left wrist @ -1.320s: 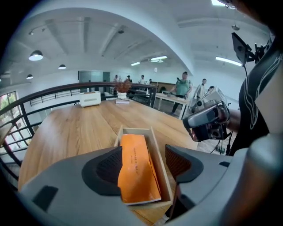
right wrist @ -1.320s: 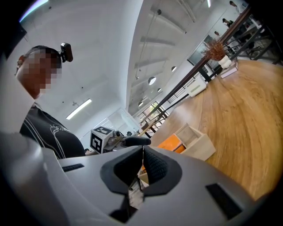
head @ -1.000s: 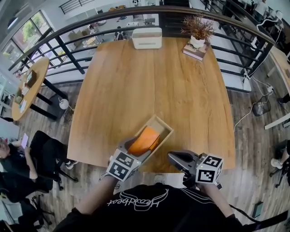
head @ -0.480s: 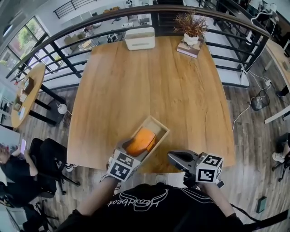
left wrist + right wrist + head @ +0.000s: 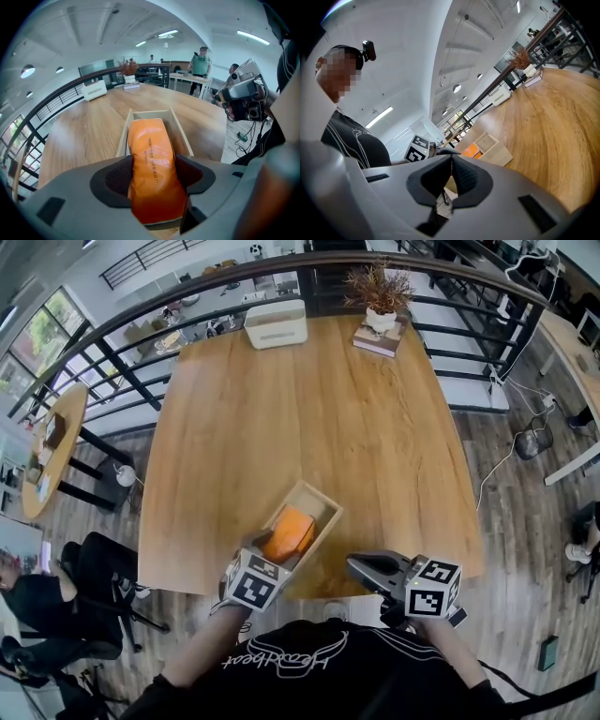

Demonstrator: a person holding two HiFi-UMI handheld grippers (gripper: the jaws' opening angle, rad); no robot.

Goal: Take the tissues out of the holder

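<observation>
The orange tissue pack (image 5: 289,533) lies lengthwise in the open wooden holder (image 5: 320,500) near the table's front edge. My left gripper (image 5: 272,549) is shut on the pack's near end. In the left gripper view the pack (image 5: 152,159) is squeezed between both pads, and its far end reaches into the holder (image 5: 152,114). My right gripper (image 5: 354,565) hovers at the table's front edge to the right of the holder, shut with nothing in it. The right gripper view shows the jaws (image 5: 451,176) pressed together, with the holder (image 5: 497,147) and pack (image 5: 471,150) beyond.
A white box (image 5: 275,323) and a potted plant on books (image 5: 380,298) stand at the table's far edge. A black railing (image 5: 141,381) curves behind the table. A round side table (image 5: 52,442) and a seated person (image 5: 37,610) are at the left.
The head view has drifted, so the table sits further left in the picture. My left gripper keeps its hold on the orange pack at the holder. The right gripper has not moved.
</observation>
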